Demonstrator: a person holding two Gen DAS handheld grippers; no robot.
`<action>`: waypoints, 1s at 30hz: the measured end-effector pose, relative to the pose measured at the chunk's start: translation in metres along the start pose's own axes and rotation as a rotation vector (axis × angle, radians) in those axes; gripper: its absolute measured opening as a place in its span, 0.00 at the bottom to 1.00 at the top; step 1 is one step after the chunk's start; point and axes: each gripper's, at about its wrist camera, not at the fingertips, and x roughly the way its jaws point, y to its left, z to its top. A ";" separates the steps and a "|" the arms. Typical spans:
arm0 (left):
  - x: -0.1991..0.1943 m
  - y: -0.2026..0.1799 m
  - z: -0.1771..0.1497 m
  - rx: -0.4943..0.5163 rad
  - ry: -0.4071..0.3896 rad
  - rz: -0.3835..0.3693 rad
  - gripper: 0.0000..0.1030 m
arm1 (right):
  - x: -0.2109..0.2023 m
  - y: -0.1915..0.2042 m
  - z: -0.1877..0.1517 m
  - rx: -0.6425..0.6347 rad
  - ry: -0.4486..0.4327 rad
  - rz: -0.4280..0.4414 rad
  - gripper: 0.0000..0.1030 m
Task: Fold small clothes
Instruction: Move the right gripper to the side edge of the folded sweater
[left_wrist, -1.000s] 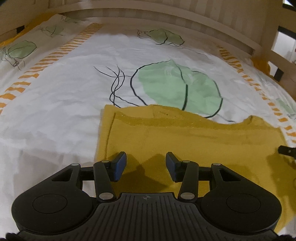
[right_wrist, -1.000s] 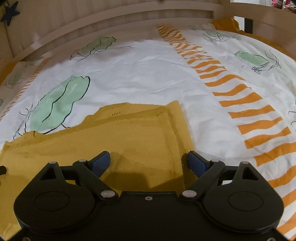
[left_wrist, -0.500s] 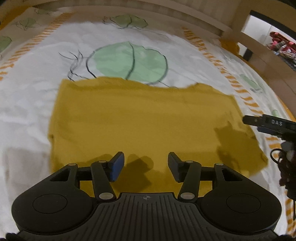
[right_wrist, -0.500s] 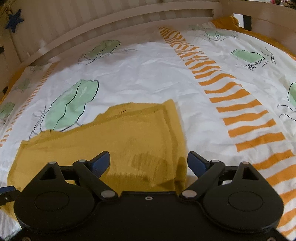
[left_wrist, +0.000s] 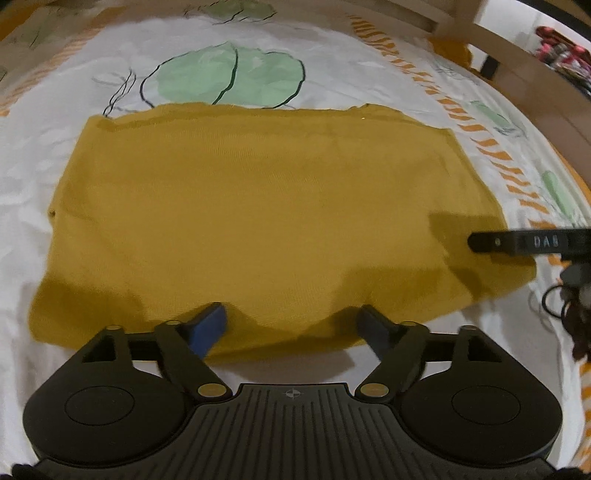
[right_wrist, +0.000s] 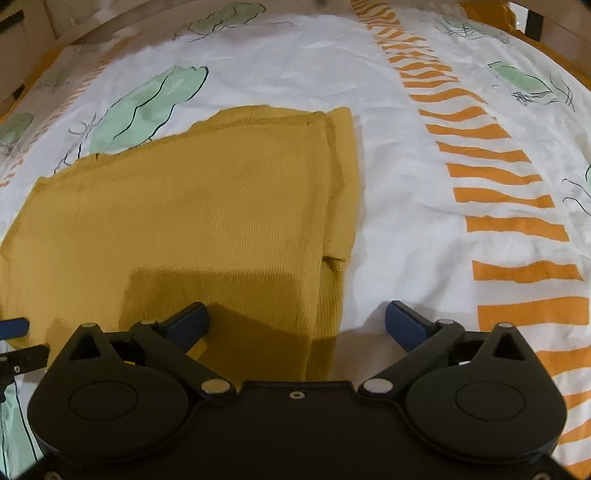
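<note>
A mustard-yellow knitted garment lies flat and folded on the bed sheet. My left gripper hovers over its near edge, jaws opening wide, with cloth under them but nothing pinched. The right gripper's finger pokes in from the right over the garment's right corner. In the right wrist view the garment fills the left half, its folded right edge running down the middle. My right gripper straddles that edge near the bottom corner, jaws opening, one pad over cloth and one over sheet, gripping nothing.
The white sheet carries green leaf prints and orange stripe bands. A wooden bed rail curves along the far right. Dark cables hang at the right edge of the left wrist view.
The left gripper pulled back towards the garment's near edge and its jaws spread much wider. The right gripper drew back slightly and opened a little more. The garment stays flat.
</note>
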 end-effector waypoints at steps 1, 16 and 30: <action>0.001 -0.001 0.000 -0.006 0.004 0.006 0.83 | 0.001 0.000 0.000 -0.003 0.003 0.001 0.99; -0.022 -0.009 0.041 0.027 -0.139 0.089 0.72 | 0.000 -0.005 -0.009 -0.038 -0.034 0.042 1.00; 0.062 -0.001 0.098 -0.086 -0.006 0.154 0.74 | -0.003 -0.024 -0.007 -0.065 -0.034 0.161 1.00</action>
